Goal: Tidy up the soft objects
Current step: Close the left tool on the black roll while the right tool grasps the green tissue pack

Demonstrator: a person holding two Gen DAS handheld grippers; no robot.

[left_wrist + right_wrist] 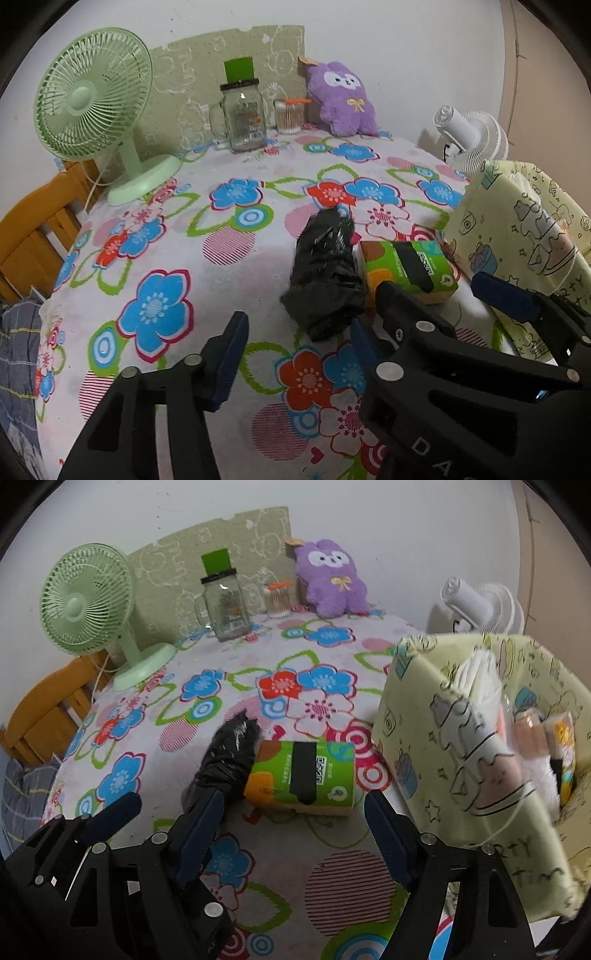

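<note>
A crumpled black plastic bag (325,280) lies on the flowered tablecloth (166,258), touching a green tissue pack (410,269) on its right. My left gripper (295,350) is open just short of the bag, nothing between its pads. In the right wrist view my right gripper (291,812) is open, its fingers spread wider than the tissue pack (303,775) just ahead of them. The bag (225,760) lies to their left. One blue pad (114,816) of the left gripper shows beside it. A purple plush (343,99) leans on the back wall.
A pale yellow fabric bin (443,720) with soft packs inside stands at the right, close to the right finger. At the back are a green fan (92,99), a glass jar (243,118), a swab box (290,116) and a white fan (469,136). A wooden chair (33,236) stands at the left.
</note>
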